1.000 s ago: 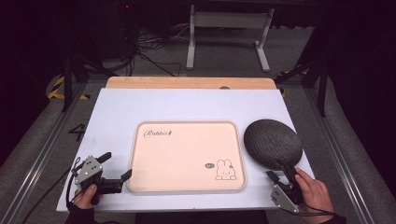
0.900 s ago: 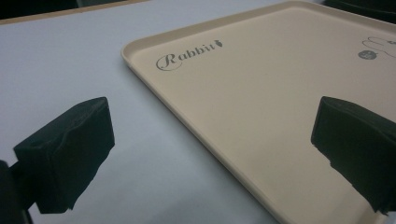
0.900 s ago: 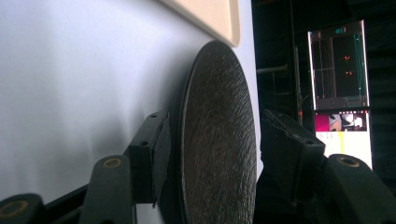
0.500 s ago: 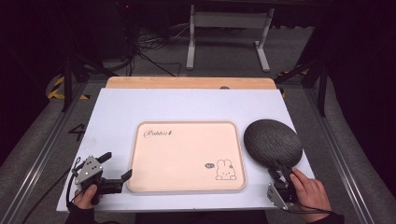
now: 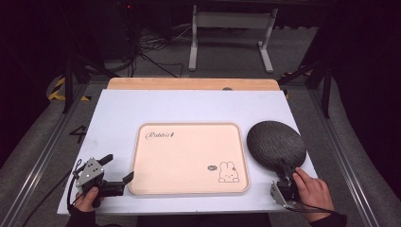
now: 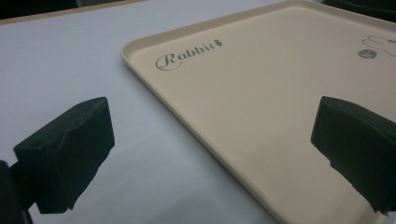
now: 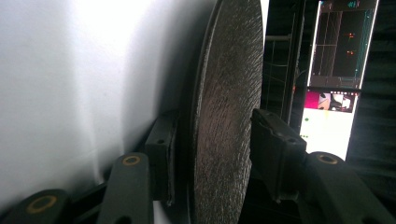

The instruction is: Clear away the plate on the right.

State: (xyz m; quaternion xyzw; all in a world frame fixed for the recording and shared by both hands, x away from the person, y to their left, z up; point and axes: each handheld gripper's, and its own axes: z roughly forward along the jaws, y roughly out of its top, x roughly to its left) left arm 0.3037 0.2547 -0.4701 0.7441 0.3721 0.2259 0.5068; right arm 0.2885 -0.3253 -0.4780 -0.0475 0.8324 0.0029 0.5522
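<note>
A beige tray [image 5: 189,158] with a "Rabbit" print lies flat in the middle of the white table. A dark, rough, round plate [image 5: 276,144] rests just right of it. My right gripper [image 5: 283,166] is at the plate's near rim. In the right gripper view its pads [image 7: 161,154] sit on either side of the plate [image 7: 229,93], pressed close to the rim, so the right gripper [image 7: 217,135] is shut on it. My left gripper [image 5: 119,167] stands open at the tray's near left corner. One jaw of the left gripper [image 6: 212,140] is over the tray [image 6: 261,93], the other over the table.
The white table top [image 5: 189,106] has bare room behind the tray, and a wooden strip [image 5: 194,83] runs along its far edge. Metal rails flank the table. Beyond it are a stand's legs [image 5: 229,38] and cables on the floor.
My right gripper and hand have slid a little forward onto the plate's near rim. The left gripper, the tray and the plate stay where they were.
</note>
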